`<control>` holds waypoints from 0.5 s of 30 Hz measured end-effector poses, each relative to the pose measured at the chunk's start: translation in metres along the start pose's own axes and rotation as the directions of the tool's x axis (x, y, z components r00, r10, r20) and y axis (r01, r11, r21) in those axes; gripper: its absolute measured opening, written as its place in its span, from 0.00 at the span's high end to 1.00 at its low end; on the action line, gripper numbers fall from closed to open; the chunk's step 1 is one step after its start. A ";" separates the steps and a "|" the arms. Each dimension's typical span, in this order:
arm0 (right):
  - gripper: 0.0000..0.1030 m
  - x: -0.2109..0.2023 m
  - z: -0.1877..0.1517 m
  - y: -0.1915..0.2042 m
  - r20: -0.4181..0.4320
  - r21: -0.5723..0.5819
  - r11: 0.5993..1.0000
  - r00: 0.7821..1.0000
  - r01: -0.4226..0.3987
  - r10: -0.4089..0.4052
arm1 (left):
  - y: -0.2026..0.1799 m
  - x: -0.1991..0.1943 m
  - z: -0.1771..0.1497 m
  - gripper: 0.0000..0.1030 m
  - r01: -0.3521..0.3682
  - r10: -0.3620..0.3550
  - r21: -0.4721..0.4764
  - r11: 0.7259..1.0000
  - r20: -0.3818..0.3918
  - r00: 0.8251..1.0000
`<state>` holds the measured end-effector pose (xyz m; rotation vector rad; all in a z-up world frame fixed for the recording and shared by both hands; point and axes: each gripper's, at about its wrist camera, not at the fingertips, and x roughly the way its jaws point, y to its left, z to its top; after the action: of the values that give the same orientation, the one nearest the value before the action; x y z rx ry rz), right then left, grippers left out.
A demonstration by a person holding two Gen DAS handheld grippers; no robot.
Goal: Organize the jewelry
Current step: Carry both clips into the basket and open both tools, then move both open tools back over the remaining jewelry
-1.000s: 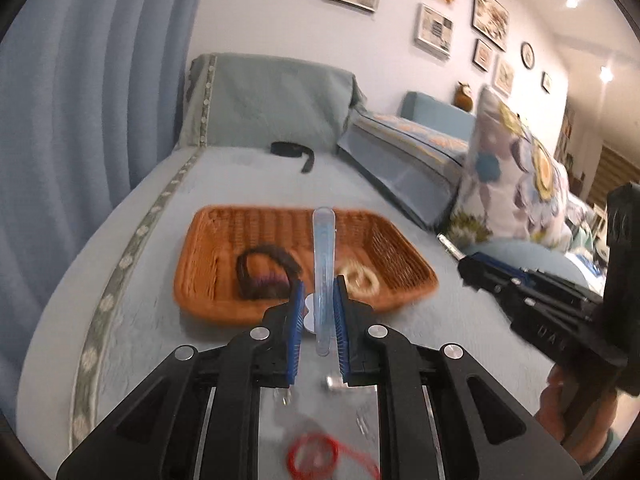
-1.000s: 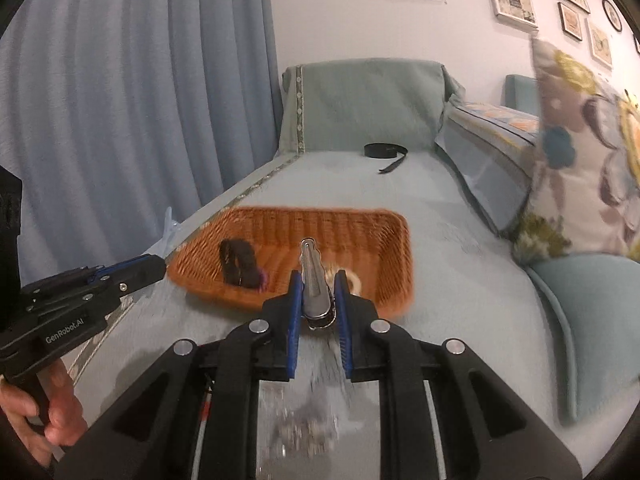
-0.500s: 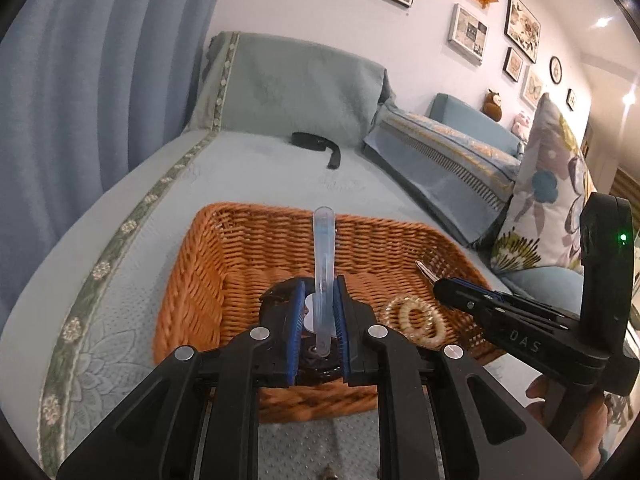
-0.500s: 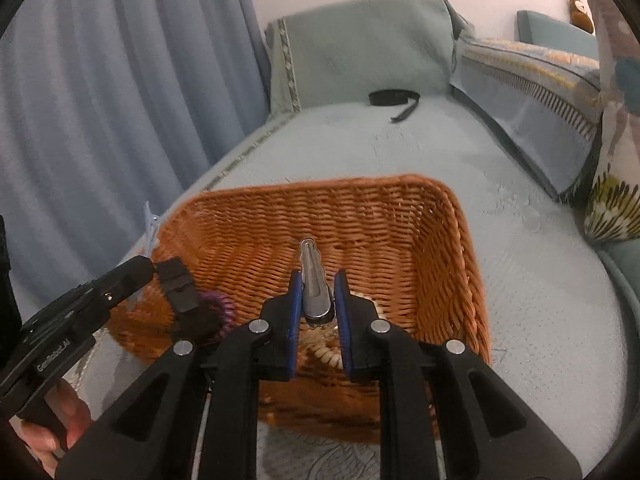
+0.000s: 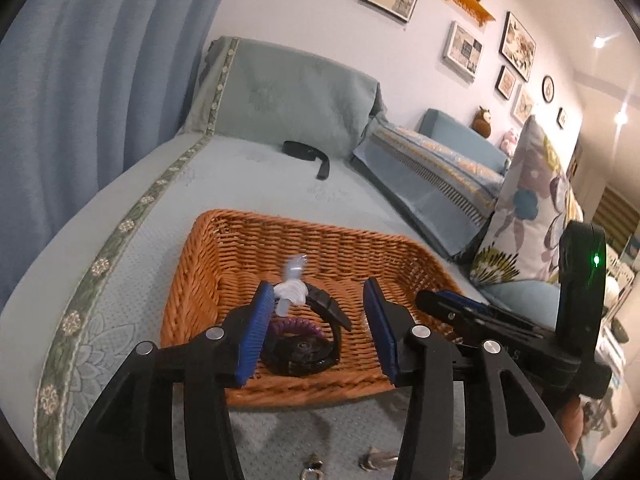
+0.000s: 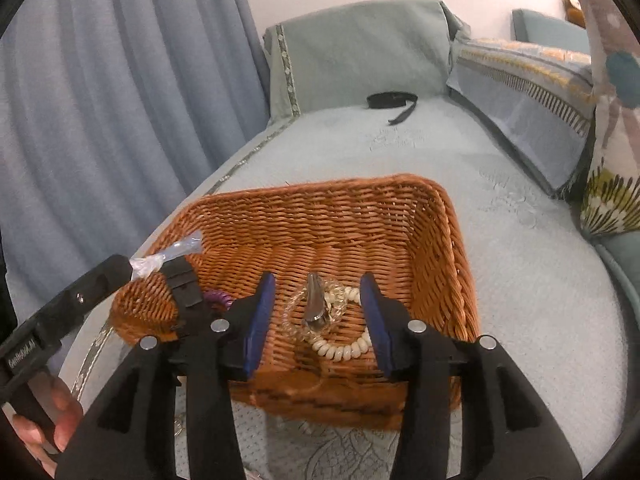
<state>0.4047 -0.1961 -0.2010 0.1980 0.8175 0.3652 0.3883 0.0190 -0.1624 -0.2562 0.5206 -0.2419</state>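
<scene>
Orange wicker basket (image 6: 448, 216), frame centre: left gripper (image 5: 316, 316) and right gripper (image 6: 316, 316), jaws opening w/ nothing pinched, dropping clear plastic hair clip (image 5: 292, 284) & silver metal clip (image 6: 316, 304) inside for sorting.

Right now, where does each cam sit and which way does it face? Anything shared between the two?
Left wrist: on the left gripper, looking along its opening fingers down into the wicker basket; a clear plastic piece is dropping free between them. The right gripper shows at right.
Right wrist: on the right gripper, jaws opening over the basket's right half, a metal clip loose on a cream coil bracelet. The left gripper and a hand show at left.
Shared: basket, sofa, black strap, purple coil band.
</scene>
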 end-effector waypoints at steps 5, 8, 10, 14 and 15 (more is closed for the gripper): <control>0.60 -0.032 -0.008 0.014 0.036 -0.050 0.999 0.999 -0.002 0.003 | -0.012 -0.030 0.007 0.56 0.021 -0.021 0.007 1.000 0.027 0.999; 0.60 -0.056 -0.016 0.021 0.050 -0.079 0.997 0.999 0.000 0.004 | -0.022 -0.055 0.009 0.52 0.031 -0.033 0.021 0.999 0.054 0.998; 0.60 -0.068 -0.020 0.024 0.053 -0.088 0.996 0.999 0.003 0.002 | -0.028 -0.069 0.008 0.52 0.035 -0.037 0.034 0.999 0.064 0.997; 0.60 -0.093 -0.033 0.029 0.054 -0.096 0.995 0.998 -0.016 0.021 | -0.036 -0.092 -0.002 0.52 0.039 -0.042 0.051 0.998 0.059 0.997; 0.60 -0.098 -0.037 0.030 0.053 -0.099 0.995 0.998 -0.014 0.019 | -0.037 -0.097 -0.006 0.52 0.037 -0.040 0.053 0.998 0.054 0.998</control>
<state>0.3085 -0.2060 -0.1508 0.1217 0.7436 0.4135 0.2981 0.0112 -0.1120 -0.2215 0.4547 -0.2849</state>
